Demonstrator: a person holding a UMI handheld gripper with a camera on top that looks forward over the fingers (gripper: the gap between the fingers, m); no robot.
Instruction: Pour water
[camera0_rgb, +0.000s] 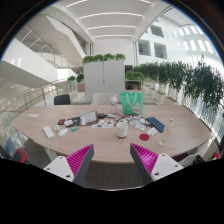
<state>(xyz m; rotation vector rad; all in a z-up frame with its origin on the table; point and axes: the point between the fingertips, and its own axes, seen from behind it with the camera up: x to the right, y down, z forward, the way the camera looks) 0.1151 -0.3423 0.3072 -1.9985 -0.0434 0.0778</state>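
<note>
My gripper (112, 160) is open and empty, its magenta pads (78, 160) spread wide above the near edge of a large round wooden table (100, 145). A white cup-like container (122, 128) stands on the table just beyond the fingers, near the middle. A small pale bottle-like thing (168, 127) stands to the right of it; I cannot tell what it holds. Nothing is between the fingers.
A green bag (131, 101) stands at the far side of the table. Papers, a dark notebook (156, 124) and small items lie around the cup. Chairs (62, 99), white cabinets with plants (104, 73) and a row of plants (188, 82) stand beyond.
</note>
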